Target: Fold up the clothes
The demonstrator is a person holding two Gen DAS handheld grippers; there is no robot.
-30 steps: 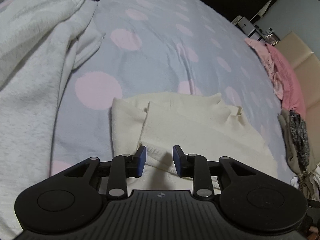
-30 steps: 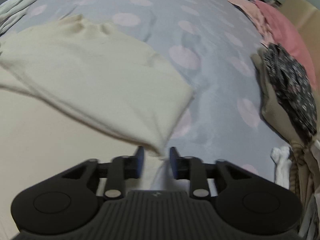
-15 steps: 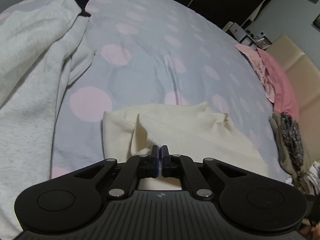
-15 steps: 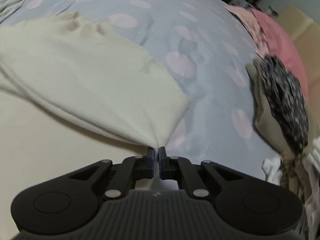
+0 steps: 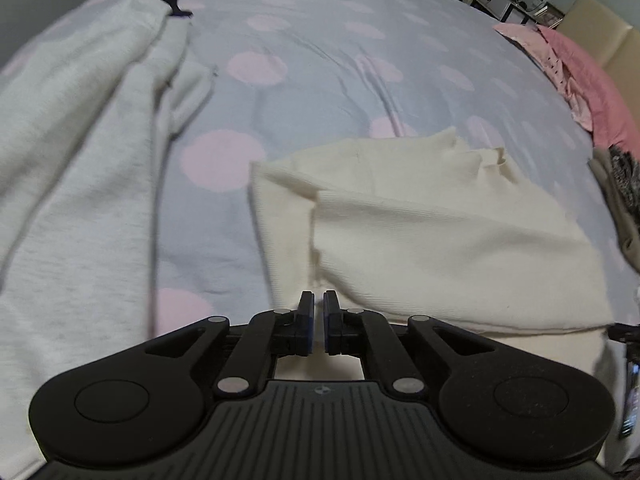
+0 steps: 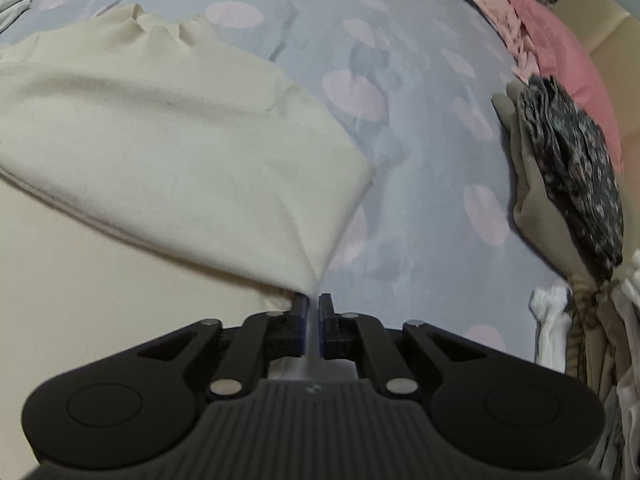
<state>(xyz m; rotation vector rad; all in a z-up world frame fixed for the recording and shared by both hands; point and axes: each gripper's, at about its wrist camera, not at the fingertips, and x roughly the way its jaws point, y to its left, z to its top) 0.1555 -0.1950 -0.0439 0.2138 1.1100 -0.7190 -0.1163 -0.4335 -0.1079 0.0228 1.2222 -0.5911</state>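
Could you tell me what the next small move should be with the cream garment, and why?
Probably carry both pinched corners forward together. The left gripper and right gripper are each shut on the cream garment, its near edge lifted off the dotted bedsheet, so the fold looks ready to lay over.

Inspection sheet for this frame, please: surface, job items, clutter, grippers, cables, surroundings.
Surface: grey bedsheet with pink dots, wrinkled.
Job's things: cream garment, partly folded, its edges gathered into both grippers.
Clutter: light grey sweatshirt at left; pink clothes, dark floral garment on a beige one at right.
Grippers: left gripper and right gripper each pinch cream fabric.
Cables: nothing seen.
Surroundings: dim room, beige headboard.
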